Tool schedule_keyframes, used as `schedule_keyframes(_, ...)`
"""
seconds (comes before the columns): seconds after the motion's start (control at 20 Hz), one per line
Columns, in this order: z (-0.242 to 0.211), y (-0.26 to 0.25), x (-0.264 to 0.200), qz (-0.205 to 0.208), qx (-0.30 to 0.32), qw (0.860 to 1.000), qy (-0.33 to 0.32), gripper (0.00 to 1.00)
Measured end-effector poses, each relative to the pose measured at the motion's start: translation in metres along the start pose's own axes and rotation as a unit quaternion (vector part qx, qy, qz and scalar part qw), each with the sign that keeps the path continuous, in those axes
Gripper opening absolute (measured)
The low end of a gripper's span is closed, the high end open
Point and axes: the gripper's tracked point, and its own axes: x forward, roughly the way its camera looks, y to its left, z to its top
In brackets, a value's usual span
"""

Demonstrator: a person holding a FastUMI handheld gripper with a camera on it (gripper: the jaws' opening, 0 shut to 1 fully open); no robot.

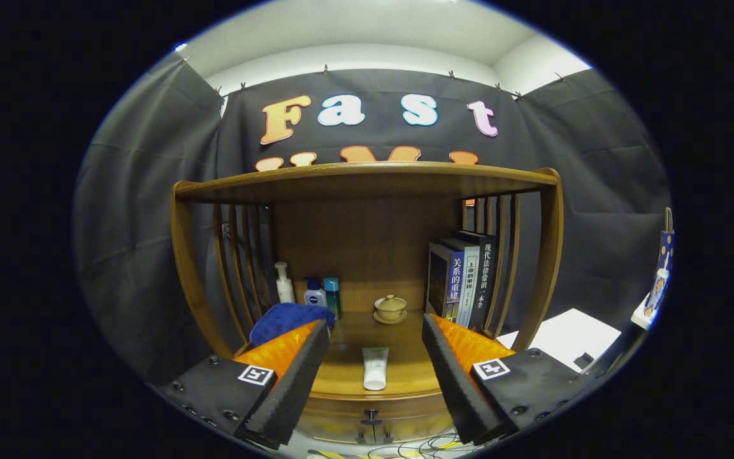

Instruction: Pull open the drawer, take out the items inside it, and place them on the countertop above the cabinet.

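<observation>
My gripper (376, 331) is open, its two fingers spread wide with nothing between them. Between and just beyond the fingers a white tube with a pale green end (375, 367) lies on the wooden countertop (405, 376) of the cabinet. Below the counter's front edge is the drawer front (341, 424) with a small dark handle (371, 419); it looks closed. A blue cloth (290, 319) sits on the counter just behind the left finger. What the drawer holds is hidden.
At the back of the counter stand a white pump bottle (284, 284), a small blue-capped bottle (315, 294) and a teal bottle (332, 295). A lidded tea cup on a saucer (390, 308) sits mid-back. Several upright books (462, 280) fill the right. A shelf (367, 175) spans overhead; a white surface (574, 335) lies right.
</observation>
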Motion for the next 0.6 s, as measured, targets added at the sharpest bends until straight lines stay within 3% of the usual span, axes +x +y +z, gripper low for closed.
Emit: schedule_keyframes(0.6,0.001,-0.0058,-0.0071,-0.004,0.0,1.0,0.0,0.98)
